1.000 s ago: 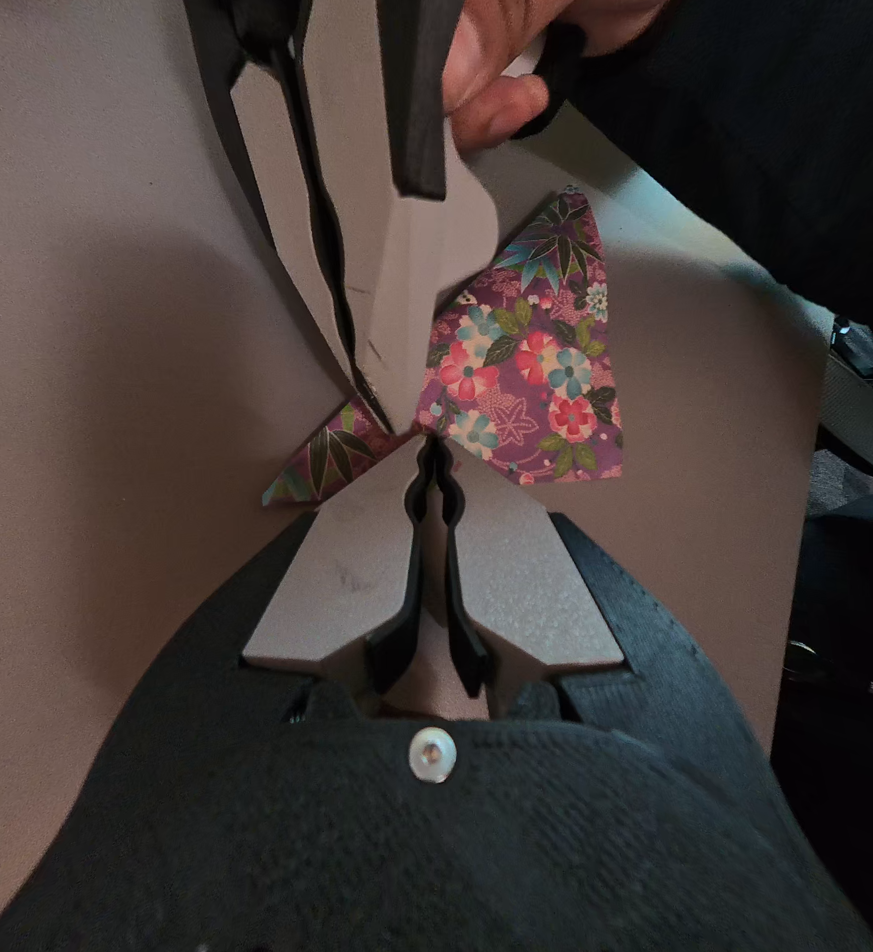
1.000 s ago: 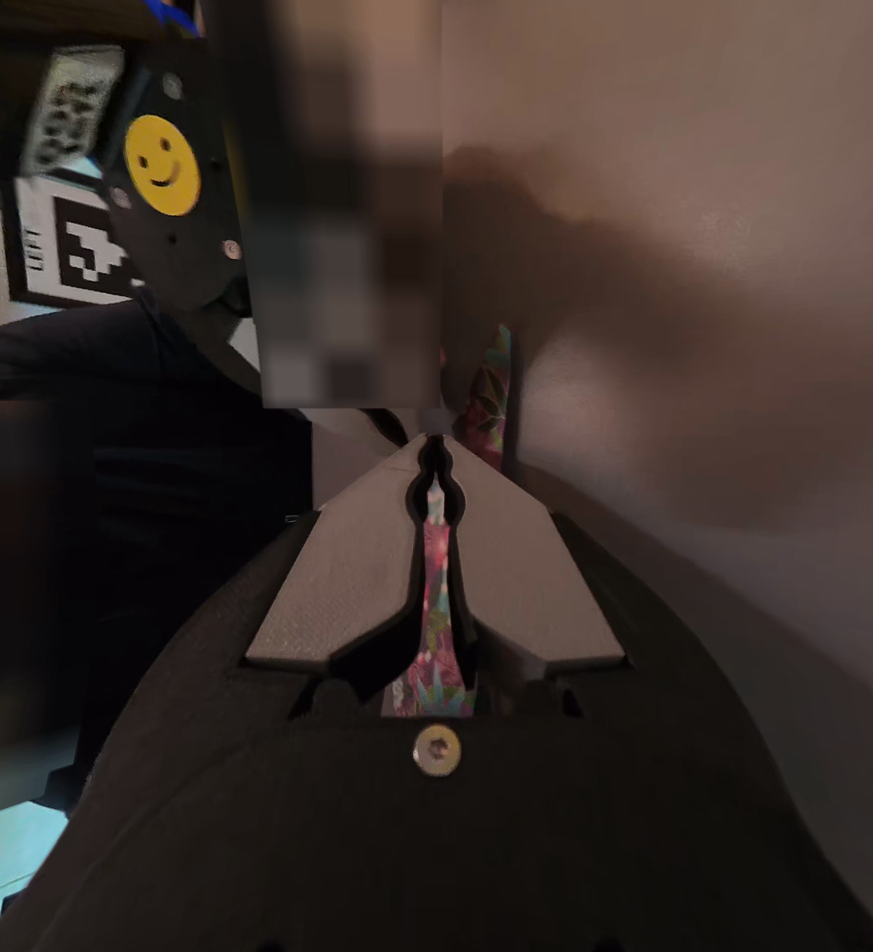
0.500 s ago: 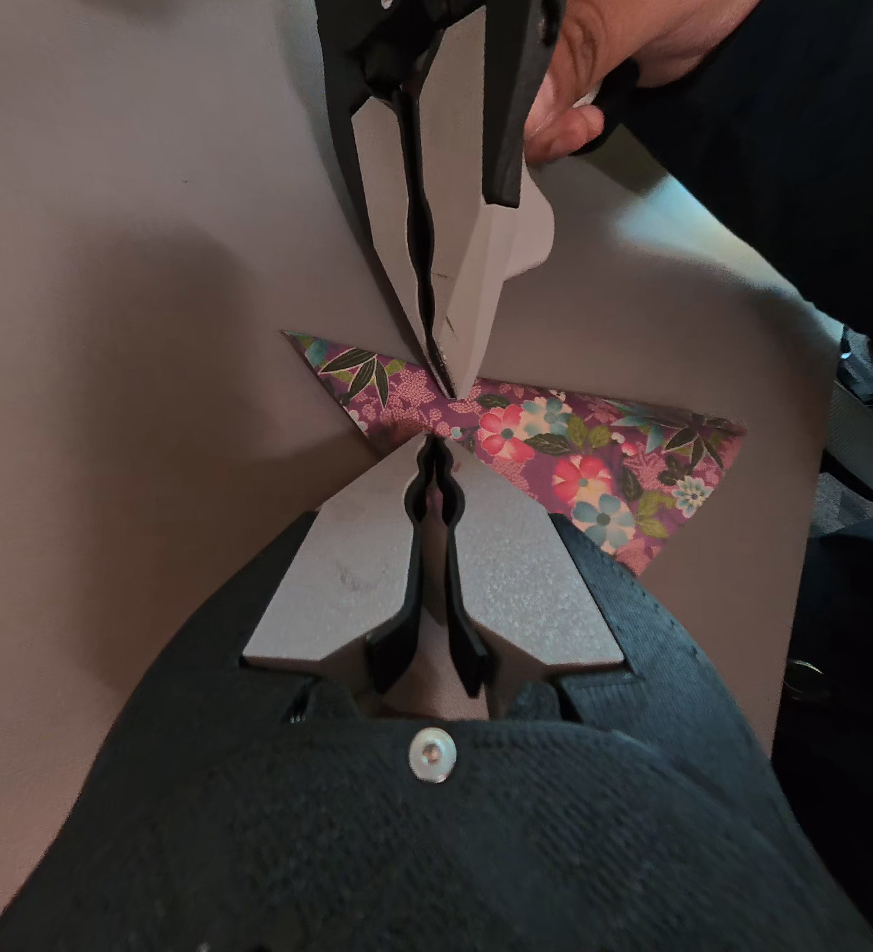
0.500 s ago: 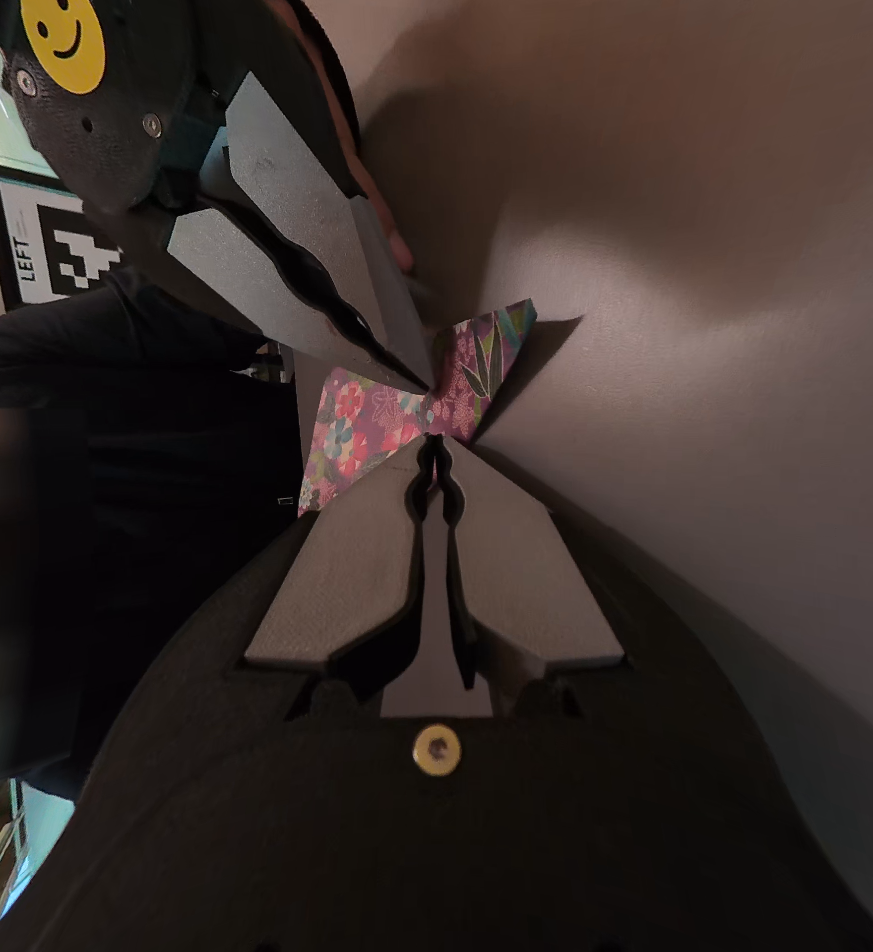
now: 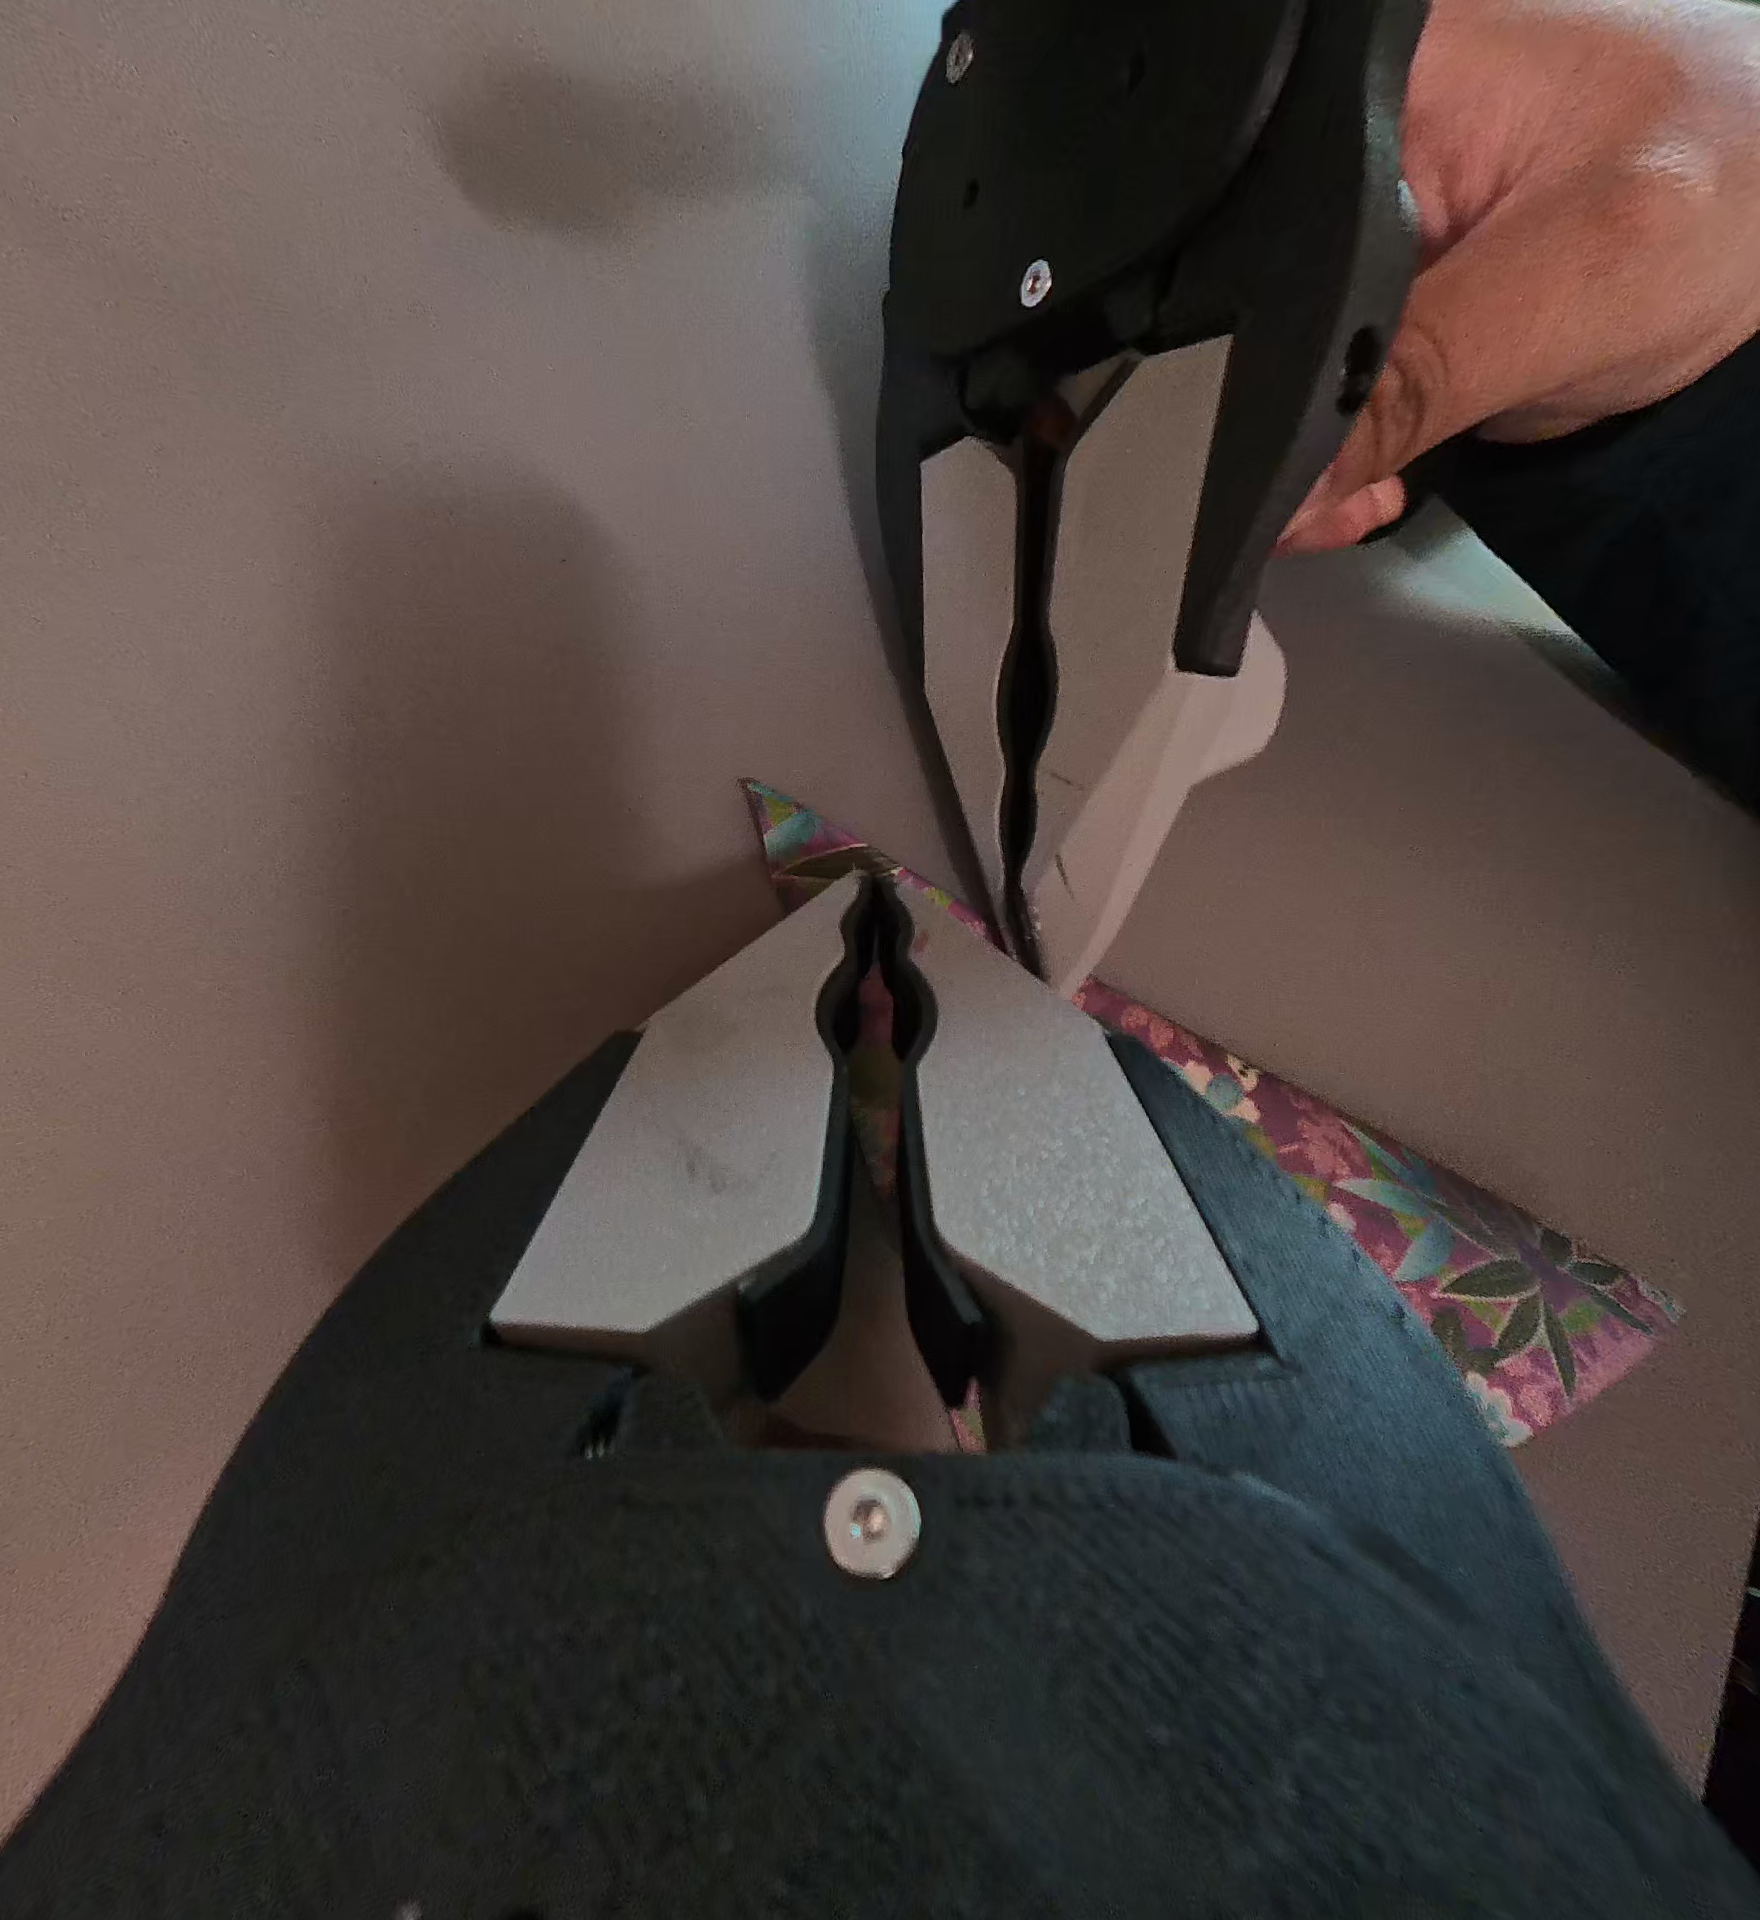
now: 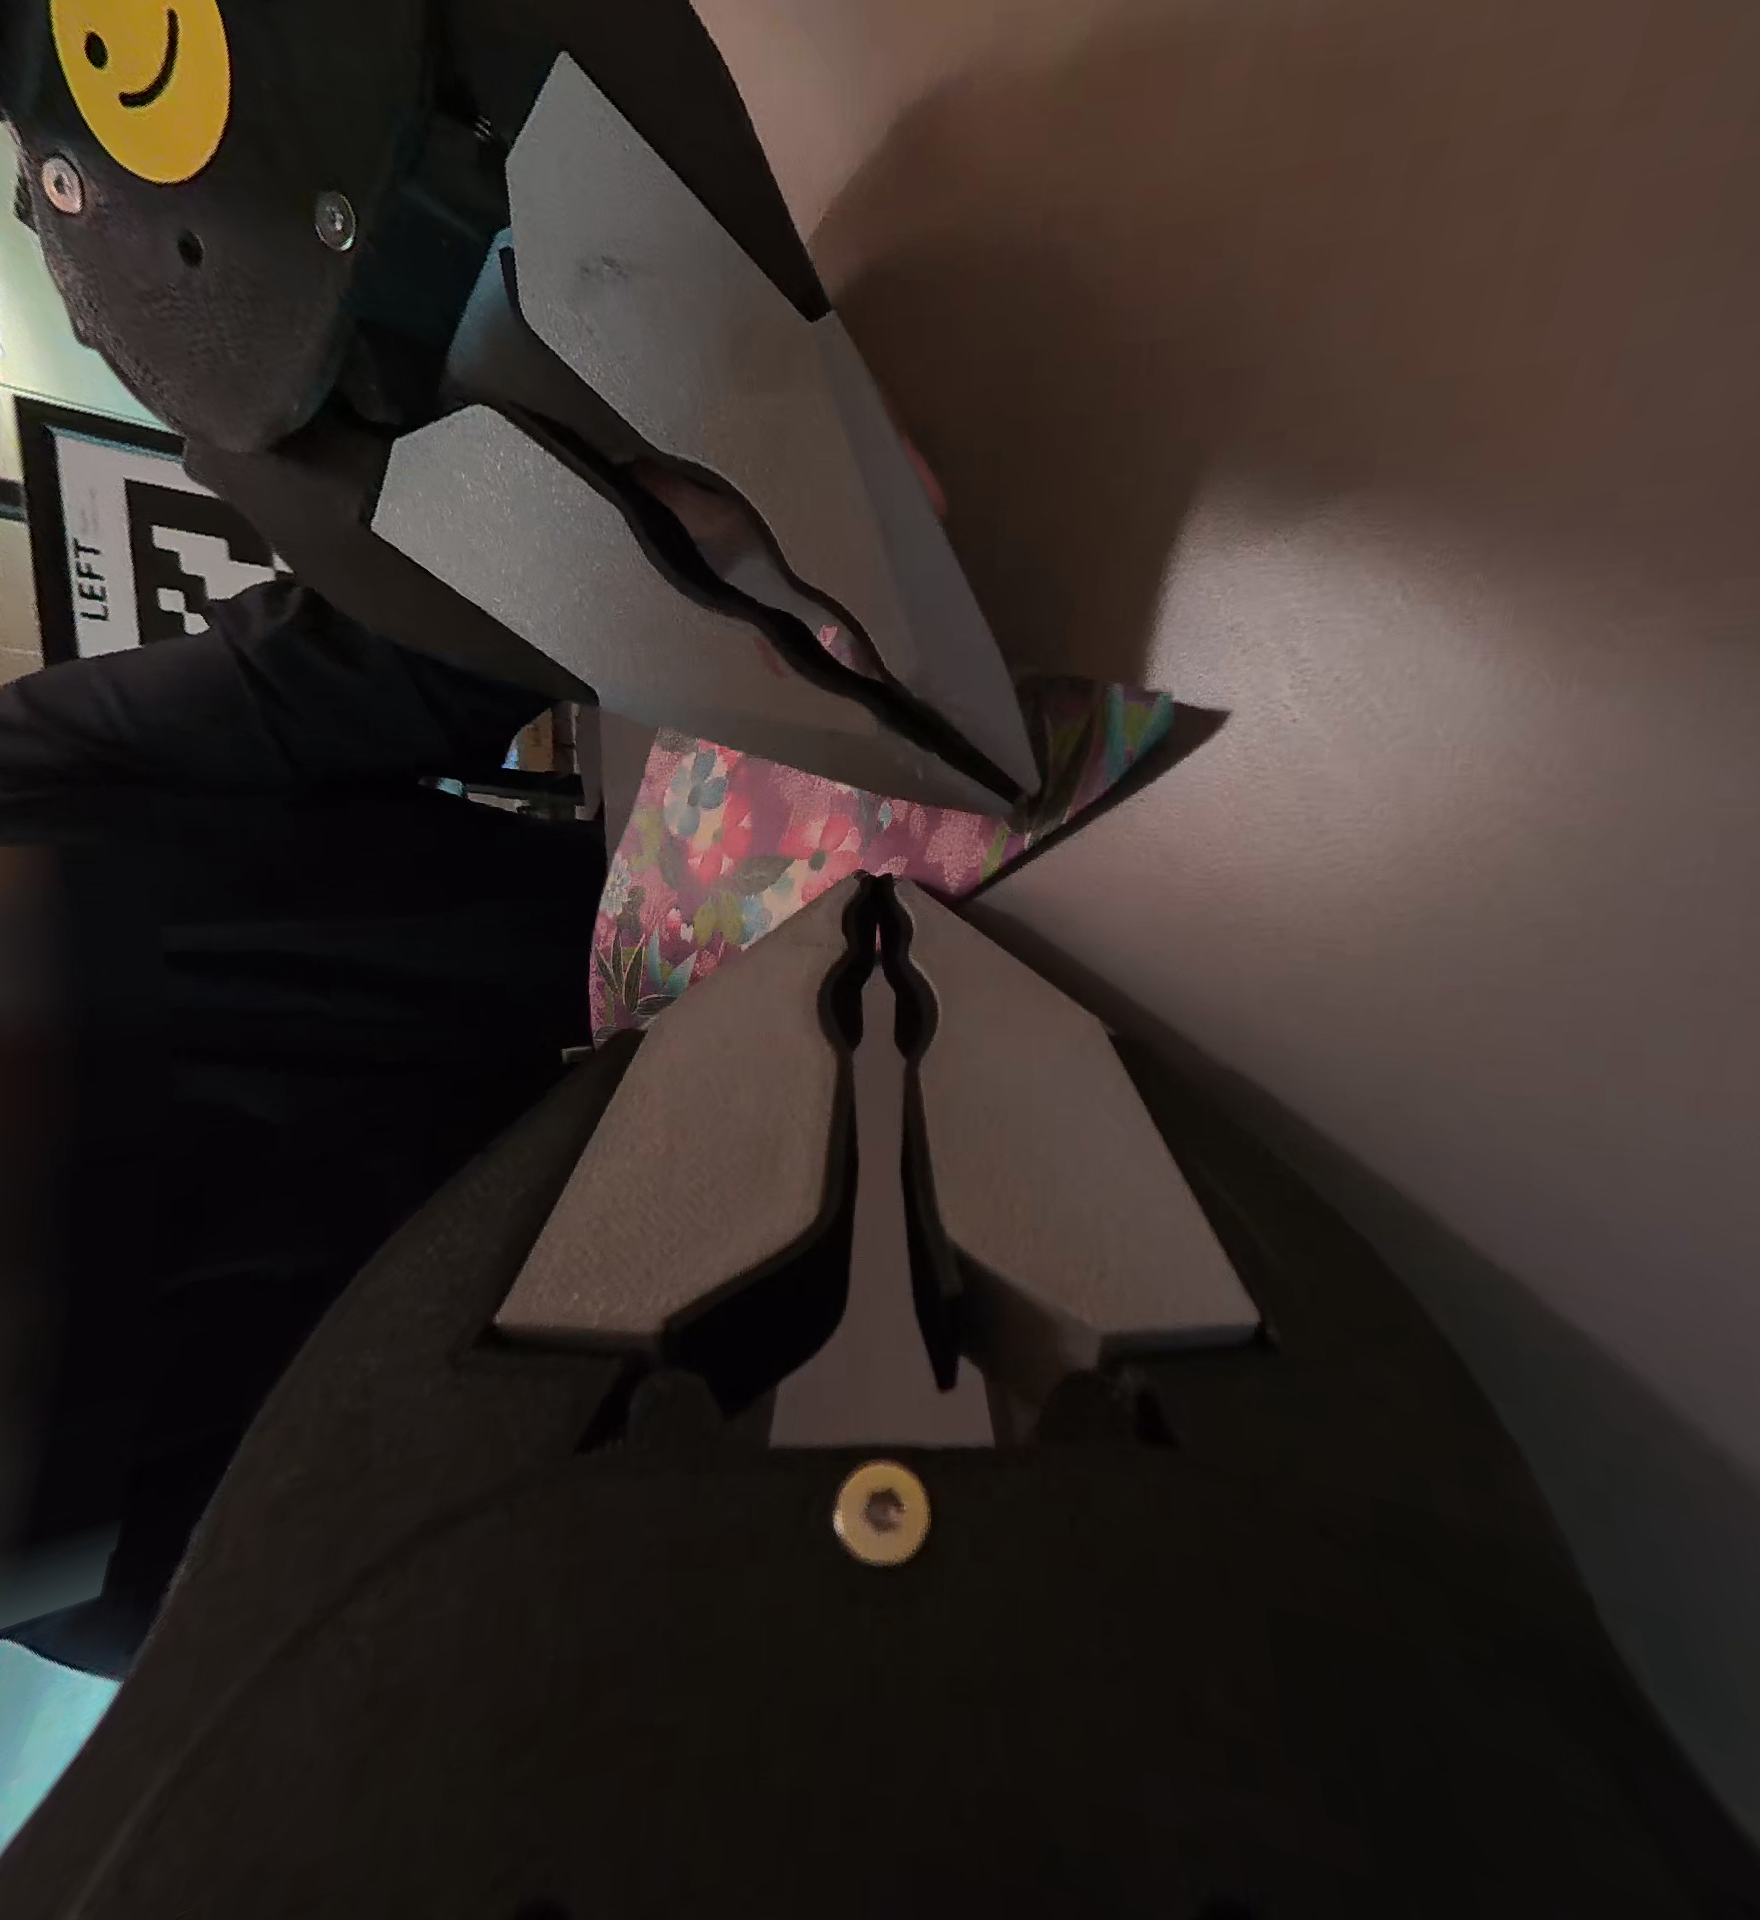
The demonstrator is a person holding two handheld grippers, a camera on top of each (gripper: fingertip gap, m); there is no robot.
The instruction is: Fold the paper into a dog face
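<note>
The floral purple paper (image 5: 1427, 1236) lies folded into a triangle on the pale worktop (image 5: 336, 623), stretching in the left wrist view from a corner near 12 o'clock of centre out toward 4 o'clock. The left hand-held gripper (image 5: 871, 883) is clenched on the paper: a strip of the pattern shows between its closed fingers, and its tips sit at the paper's upper corner. The right hand-held gripper (image 5: 1021, 935), held by a hand (image 5: 1582, 239) at 1 o'clock, points down with its fingers pressed together, tips touching the paper's edge just beside the left one. In the right wrist view nothing shows between the right fingers (image 6: 751, 1143).
</note>
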